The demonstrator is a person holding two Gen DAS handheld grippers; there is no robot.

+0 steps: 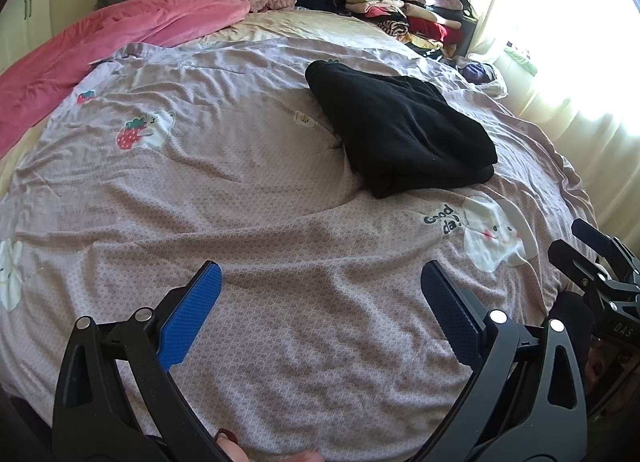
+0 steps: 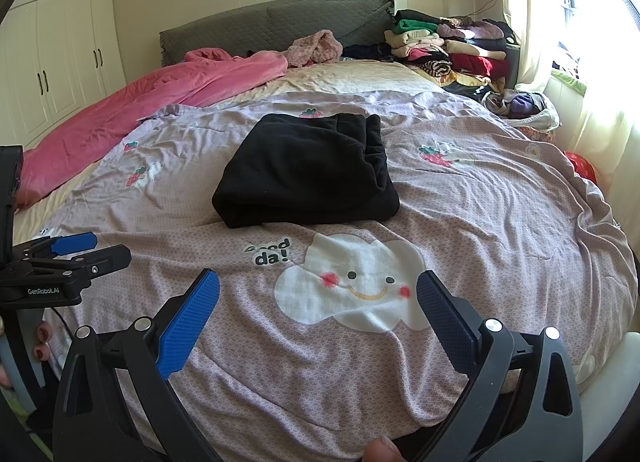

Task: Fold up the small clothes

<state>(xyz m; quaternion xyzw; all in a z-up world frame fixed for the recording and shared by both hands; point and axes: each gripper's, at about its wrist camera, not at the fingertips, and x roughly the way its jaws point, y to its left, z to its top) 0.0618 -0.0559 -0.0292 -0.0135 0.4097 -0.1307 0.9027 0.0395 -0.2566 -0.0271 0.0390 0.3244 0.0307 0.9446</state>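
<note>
Both grippers hover over the bed's near edge with jaws spread wide, holding nothing: the left gripper (image 1: 320, 302) and the right gripper (image 2: 318, 302). Beneath them one lilac quilt (image 2: 480, 197) covers the bed, its near end cut off by the frame. One folded black garment (image 2: 308, 169) lies mid-quilt; its type is unclear. Stacked clothes (image 2: 452, 47) at the far right corner blur together, uncountable.

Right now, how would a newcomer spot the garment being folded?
Start at the bed's lilac cartoon-print quilt. In its middle, just beyond the "Good da!" lettering, lies the black folded garment. It is the only dark item on the quilt; other clothes sit stacked by the headboard.
</note>
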